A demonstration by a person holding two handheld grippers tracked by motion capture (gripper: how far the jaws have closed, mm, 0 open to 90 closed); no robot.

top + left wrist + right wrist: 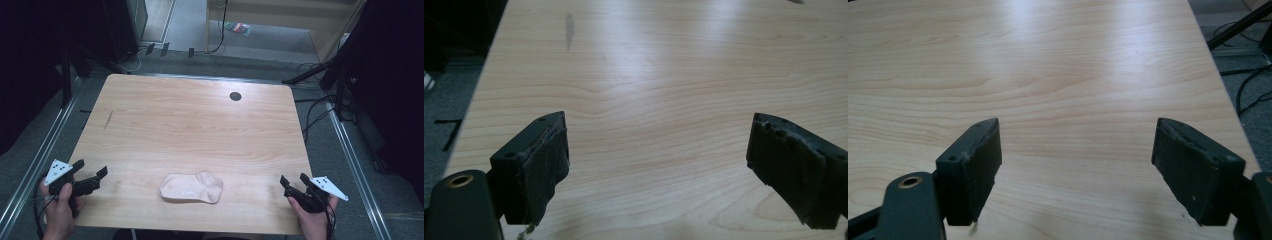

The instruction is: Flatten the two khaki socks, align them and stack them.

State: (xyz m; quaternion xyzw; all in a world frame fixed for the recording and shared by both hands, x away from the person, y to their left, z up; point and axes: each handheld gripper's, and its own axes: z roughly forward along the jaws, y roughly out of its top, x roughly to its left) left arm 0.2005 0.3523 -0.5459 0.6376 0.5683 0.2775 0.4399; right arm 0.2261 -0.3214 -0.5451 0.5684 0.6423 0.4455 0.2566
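A pale pink sock point(191, 188) lies flat on the wooden table point(190, 125), near the front edge and about midway between the two hands. My left gripper point(91, 169) is held at the table's front left corner, open, with bare wood between its jaws. Over at the front right corner my right gripper point(294, 181) is open too and holds nothing. In the left gripper view the left gripper point(659, 150) has its jaws wide apart over the table point(649, 75). The right gripper point(1075, 150) stands the same way in its own view, above the table point(1048, 65).
A small dark round hole point(235, 96) sits near the table's far edge and a dark streak point(108, 119) marks the left side. Cables point(315, 107) and black stands point(345, 75) crowd the floor to the right. Metal rails point(40, 155) run along both sides.
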